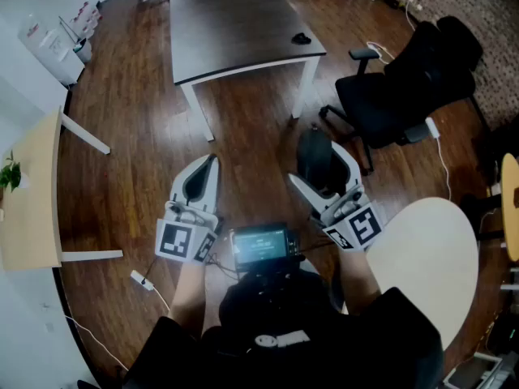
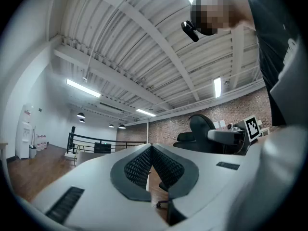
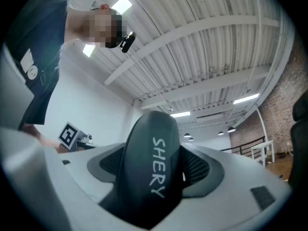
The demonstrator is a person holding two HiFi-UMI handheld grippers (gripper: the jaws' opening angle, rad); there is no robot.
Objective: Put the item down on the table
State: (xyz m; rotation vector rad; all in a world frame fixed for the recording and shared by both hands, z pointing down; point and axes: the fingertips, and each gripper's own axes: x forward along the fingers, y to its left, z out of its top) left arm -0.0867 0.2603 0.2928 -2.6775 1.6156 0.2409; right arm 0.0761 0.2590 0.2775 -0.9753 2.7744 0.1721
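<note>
A dark oval case (image 3: 153, 170) with white lettering "SHERY" is clamped between the pads of my right gripper (image 3: 156, 163), standing on edge. In the head view the case (image 1: 313, 159) sticks out ahead of the right gripper (image 1: 326, 168), held over the wooden floor, well short of the dark table (image 1: 235, 23). My left gripper (image 1: 209, 167) is beside it on the left, also over the floor. In the left gripper view its ribbed pads (image 2: 139, 166) meet at the tips with nothing between them, so the left gripper (image 2: 151, 149) is shut and empty.
A small dark object (image 1: 302, 38) lies near the dark table's right edge. A black office chair (image 1: 401, 87) stands to the right. A round pale table (image 1: 426, 258) is at my lower right, a light wooden desk (image 1: 32, 209) with a plant (image 1: 10, 173) at the left.
</note>
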